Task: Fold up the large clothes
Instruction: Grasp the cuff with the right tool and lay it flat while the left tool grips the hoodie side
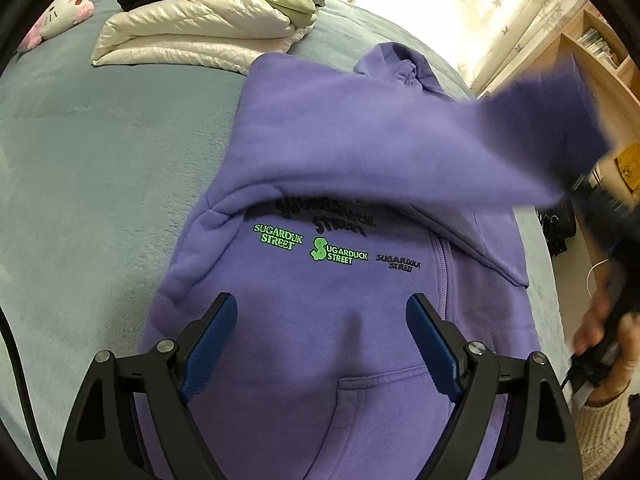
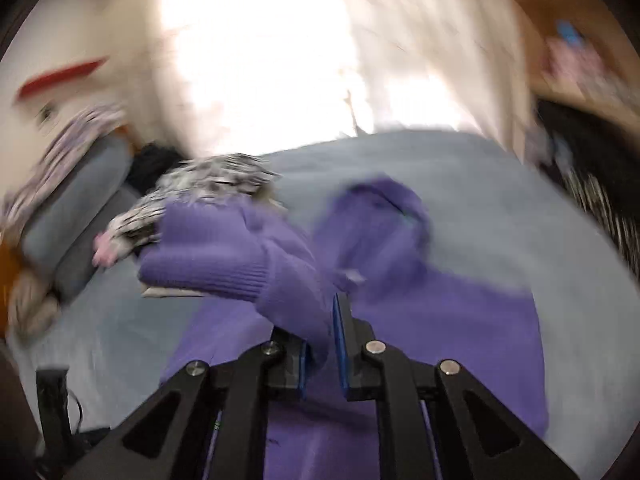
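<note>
right wrist: hoodie sleeve [image 2: 256,256] pinched between jaws.

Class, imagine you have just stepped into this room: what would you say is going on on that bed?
A person with a gripper in each hand is folding a purple hoodie spread on a blue-grey bed cover. The right gripper is shut on a sleeve near its ribbed cuff, holding it lifted over the body of the garment. The left gripper hovers open over the lower front, holding nothing. A stack of folded clothes sits further back.
</note>
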A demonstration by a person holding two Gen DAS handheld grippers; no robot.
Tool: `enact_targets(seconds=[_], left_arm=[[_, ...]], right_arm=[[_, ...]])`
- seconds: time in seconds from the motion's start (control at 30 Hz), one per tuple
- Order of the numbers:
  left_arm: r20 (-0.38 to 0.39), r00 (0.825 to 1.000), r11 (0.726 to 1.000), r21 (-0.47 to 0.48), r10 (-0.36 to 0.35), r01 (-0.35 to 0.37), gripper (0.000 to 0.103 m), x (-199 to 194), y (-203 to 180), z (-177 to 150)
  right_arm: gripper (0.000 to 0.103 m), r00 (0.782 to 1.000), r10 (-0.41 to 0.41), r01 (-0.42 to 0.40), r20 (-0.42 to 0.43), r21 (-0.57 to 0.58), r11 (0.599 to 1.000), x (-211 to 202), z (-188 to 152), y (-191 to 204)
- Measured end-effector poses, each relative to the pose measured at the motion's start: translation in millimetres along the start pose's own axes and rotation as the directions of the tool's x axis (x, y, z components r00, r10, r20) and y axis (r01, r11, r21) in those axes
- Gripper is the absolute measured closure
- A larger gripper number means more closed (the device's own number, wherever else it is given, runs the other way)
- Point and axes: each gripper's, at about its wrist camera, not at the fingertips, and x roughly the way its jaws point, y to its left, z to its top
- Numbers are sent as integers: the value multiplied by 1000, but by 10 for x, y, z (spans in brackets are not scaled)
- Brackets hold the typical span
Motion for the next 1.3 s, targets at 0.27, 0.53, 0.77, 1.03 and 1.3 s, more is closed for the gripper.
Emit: enact_targets(seconds=[0.27, 0.53, 0.77, 1.03, 1.3], left_arm=[[8, 998, 996, 55, 68, -68, 18, 17, 16, 218], [-11, 987, 986, 50, 158, -158, 18, 396, 170, 836], [-65, 974, 976, 23, 218, -217, 18, 871, 334, 1265], [-10, 980, 980, 41, 196, -196, 48, 1040, 284, 1354], [179, 949, 956, 88, 261, -279, 88, 850, 11, 1231]], right_arm=[[83, 947, -28, 84, -321, 162, 983, 344, -645, -816], [49, 983, -13, 54, -180, 220, 974, 336, -202, -1148], [49, 965, 2, 67, -261, 253, 965, 887, -126, -1434], [91, 972, 58, -21, -226, 163, 986, 1014, -129, -1285], [95, 1000, 5, -6, 19, 57, 998, 650, 133, -1090]])
